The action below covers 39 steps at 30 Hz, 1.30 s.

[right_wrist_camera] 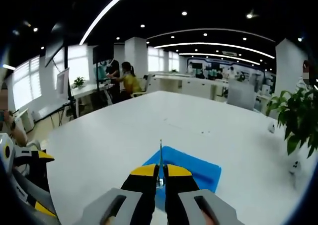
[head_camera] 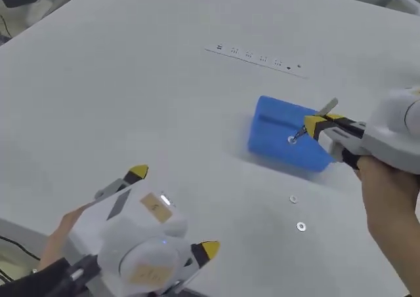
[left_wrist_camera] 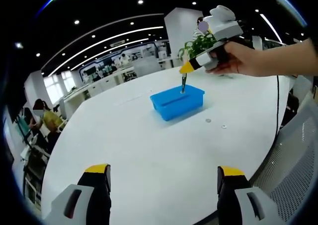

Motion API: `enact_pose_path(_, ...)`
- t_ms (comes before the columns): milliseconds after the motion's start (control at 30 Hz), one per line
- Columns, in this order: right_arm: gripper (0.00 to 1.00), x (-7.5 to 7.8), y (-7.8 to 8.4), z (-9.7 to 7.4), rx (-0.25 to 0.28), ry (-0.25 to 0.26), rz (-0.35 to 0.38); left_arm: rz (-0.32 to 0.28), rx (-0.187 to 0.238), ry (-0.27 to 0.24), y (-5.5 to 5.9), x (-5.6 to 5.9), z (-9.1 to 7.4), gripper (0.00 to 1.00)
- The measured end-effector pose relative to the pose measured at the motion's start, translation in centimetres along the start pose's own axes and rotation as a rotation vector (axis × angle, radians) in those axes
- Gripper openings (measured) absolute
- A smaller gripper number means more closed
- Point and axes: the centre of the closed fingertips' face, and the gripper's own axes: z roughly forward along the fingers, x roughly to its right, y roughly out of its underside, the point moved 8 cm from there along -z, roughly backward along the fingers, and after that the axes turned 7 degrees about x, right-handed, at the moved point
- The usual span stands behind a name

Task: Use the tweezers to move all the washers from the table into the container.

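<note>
The blue container (head_camera: 275, 149) sits right of the table's middle, and shows as well in the left gripper view (left_wrist_camera: 178, 102) and the right gripper view (right_wrist_camera: 198, 171). My right gripper (head_camera: 316, 124) is shut on the tweezers (head_camera: 328, 106), which point down into the container (right_wrist_camera: 160, 155). A small washer (head_camera: 292, 139) sits at their tip. Two more washers (head_camera: 293, 198) (head_camera: 301, 227) lie on the table just in front of the container. My left gripper (head_camera: 174, 210) rests at the near left, open and holding nothing (left_wrist_camera: 164, 173).
A flush socket strip (head_camera: 256, 58) is set into the white table (head_camera: 131, 80) beyond the container. A potted plant (right_wrist_camera: 298, 115) stands at the far right edge. Office desks and people are in the background.
</note>
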Motion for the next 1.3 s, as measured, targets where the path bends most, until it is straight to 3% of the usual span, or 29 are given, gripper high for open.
enact_pose_path(333,0.01,1.5,1.6,3.8,-0.043,0.020,0.016,0.001,-0.020,0.002,0.2,0.0,0.1,0.90)
enact_pose_path(467,0.02,1.8,2.7,4.8,-0.076,0.035,-0.018,-0.009,-0.025,0.001,0.2,-0.1,0.1,0.89)
enact_pose_path(800,0.02,1.6,4.3,5.7,-0.124,0.017,-0.063,-0.012,-0.035,0.001,0.3,-0.1,0.1,0.89)
enact_pose_path(967,0.02,1.7,4.7,5.7,-0.124,0.016,-0.033,-0.002,-0.062,0.012,0.6,0.1,0.3,0.89)
enact_pose_path(1300,0.02,2.0,5.0,5.9,-0.120,0.018,-0.023,-0.015,-0.053,0.007,0.5,0.0,0.3,0.88)
